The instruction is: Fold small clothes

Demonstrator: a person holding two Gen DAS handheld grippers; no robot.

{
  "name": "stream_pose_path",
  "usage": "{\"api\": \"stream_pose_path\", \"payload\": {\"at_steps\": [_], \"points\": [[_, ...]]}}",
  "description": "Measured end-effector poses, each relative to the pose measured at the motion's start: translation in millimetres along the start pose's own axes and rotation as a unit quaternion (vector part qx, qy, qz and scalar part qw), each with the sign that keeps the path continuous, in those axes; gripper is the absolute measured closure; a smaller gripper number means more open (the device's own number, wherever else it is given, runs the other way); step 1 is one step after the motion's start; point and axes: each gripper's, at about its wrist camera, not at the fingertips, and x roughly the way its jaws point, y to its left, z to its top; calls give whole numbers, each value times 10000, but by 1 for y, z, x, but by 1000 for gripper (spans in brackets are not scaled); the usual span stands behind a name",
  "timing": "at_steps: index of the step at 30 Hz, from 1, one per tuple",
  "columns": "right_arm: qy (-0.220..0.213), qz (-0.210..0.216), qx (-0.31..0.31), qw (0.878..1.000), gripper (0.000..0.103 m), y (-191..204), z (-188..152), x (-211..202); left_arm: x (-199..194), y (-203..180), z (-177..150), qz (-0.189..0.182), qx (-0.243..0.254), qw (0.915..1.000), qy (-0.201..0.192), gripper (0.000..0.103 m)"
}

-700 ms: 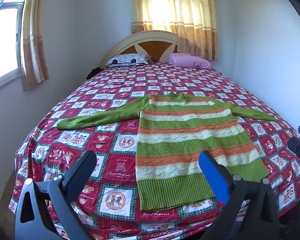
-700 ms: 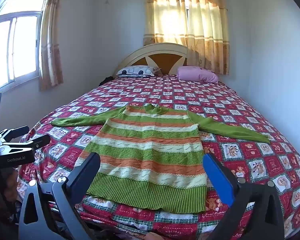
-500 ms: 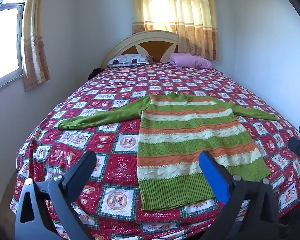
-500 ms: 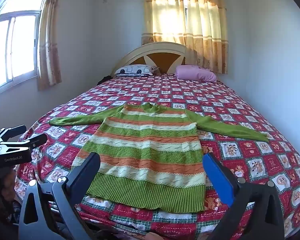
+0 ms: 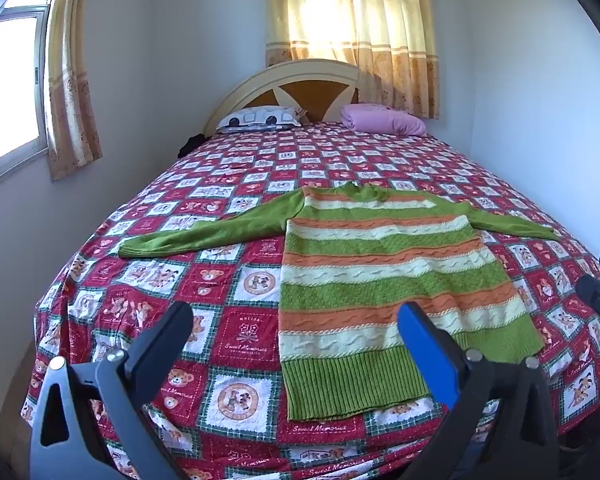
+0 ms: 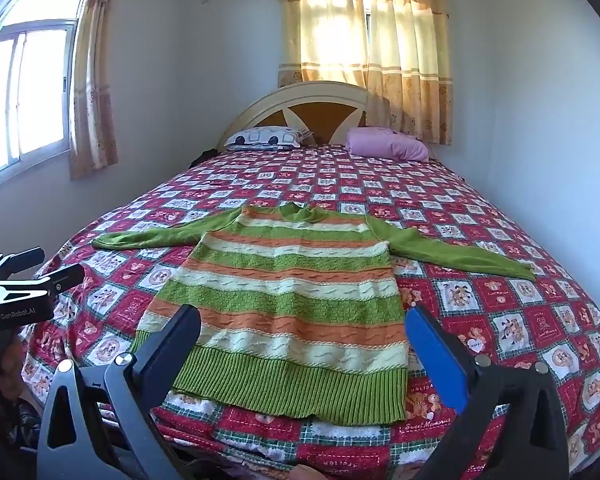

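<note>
Left wrist view: sweater (image 5: 380, 280) flat on bed (image 5: 240, 320), sleeves spread; left tool (image 5: 296, 336) and right tool (image 6: 304, 332) both released, empty. Fold not begun; next, likely pinch a sleeve.

A red patchwork bedspread (image 5: 236, 280) covers the bed. At the far headboard (image 5: 312, 76) lie a patterned pillow (image 5: 260, 117) left and a pink pillow (image 5: 384, 120) right. Yellow curtains (image 5: 352, 20) hang behind.

Both wrist cameras look from the foot of the bed (image 5: 236, 264) toward the headboard (image 6: 300, 100), the left view set further left. Both share the sweater (image 5: 380, 280) (image 6: 292, 296) lying near.
</note>
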Motion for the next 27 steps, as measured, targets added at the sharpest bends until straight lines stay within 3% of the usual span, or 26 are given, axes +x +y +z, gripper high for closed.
{"api": "stream_pose_path", "payload": {"at_steps": [27], "points": [[48,87,-45,9999,1,-3,-1,2,1,6,1,-31,-40,10000,32,0]]}}
